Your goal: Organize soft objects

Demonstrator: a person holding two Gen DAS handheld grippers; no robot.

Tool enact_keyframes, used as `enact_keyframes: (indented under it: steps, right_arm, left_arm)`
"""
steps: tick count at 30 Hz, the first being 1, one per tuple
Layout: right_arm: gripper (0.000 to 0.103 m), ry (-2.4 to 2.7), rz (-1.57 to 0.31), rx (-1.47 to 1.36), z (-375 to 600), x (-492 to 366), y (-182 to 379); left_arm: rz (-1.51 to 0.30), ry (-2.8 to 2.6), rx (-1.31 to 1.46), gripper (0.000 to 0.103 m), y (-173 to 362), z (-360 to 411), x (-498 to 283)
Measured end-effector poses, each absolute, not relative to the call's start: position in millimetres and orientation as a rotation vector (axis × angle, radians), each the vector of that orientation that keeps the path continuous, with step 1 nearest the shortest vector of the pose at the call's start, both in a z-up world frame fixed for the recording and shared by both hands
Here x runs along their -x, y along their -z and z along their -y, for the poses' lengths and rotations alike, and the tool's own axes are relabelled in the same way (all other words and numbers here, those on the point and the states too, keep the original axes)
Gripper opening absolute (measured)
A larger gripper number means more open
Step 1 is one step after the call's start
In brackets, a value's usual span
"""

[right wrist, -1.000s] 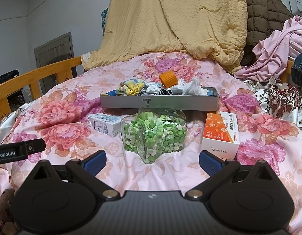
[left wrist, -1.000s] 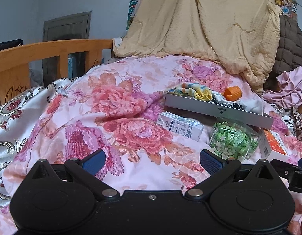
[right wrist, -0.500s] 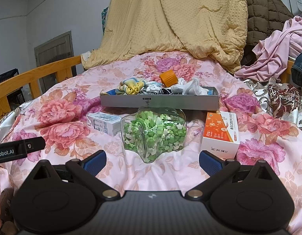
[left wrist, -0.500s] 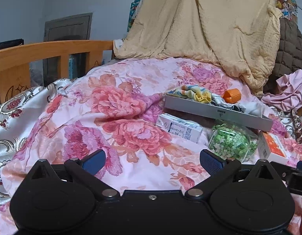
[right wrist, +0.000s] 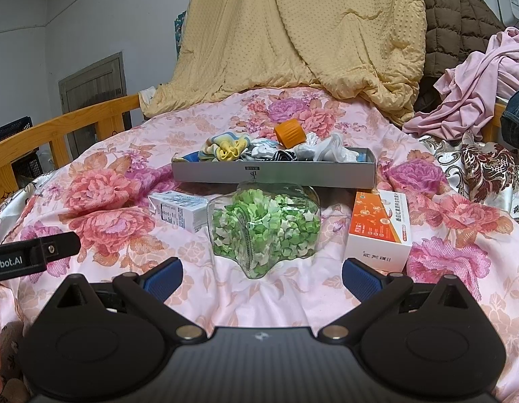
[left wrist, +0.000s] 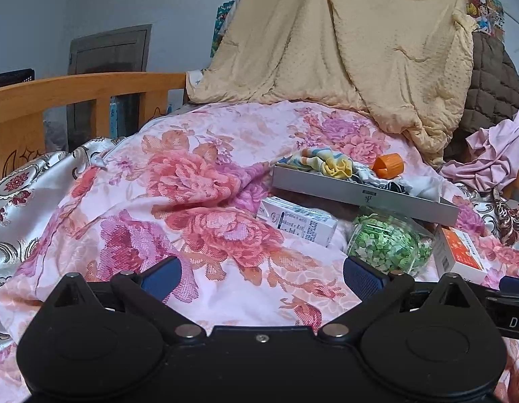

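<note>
Bed with wooden side rail point(right wrist: 74, 117), covered by a pink floral quilt point(right wrist: 131, 208). Lying directly on the quilt: a long grey tray point(right wrist: 273, 173) holding bunched cloth items and an orange cap; a clear jar of green and white paper stars point(right wrist: 264, 230), on its side just in front of the tray; a white and blue carton point(right wrist: 177, 213) to the jar's left; an orange and white box point(right wrist: 380, 231) to its right. A tan blanket point(right wrist: 303, 33) is heaped at the far end; pink clothing point(right wrist: 474, 84) lies at the right edge.
</note>
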State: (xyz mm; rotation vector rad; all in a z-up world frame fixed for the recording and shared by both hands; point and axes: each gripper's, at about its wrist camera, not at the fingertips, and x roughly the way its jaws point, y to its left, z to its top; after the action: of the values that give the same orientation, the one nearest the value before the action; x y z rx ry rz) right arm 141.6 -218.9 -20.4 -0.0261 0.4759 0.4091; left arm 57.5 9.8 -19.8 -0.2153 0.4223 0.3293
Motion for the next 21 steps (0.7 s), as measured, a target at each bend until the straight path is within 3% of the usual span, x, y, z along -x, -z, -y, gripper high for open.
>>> enact_keyframes:
  steps: [21]
  right_arm:
    - [0.103, -0.409, -0.478, 0.028, 217.1, -141.6, 20.4]
  left_arm:
    - [-0.416, -0.322, 0.220, 0.102, 19.3, -9.9, -57.0]
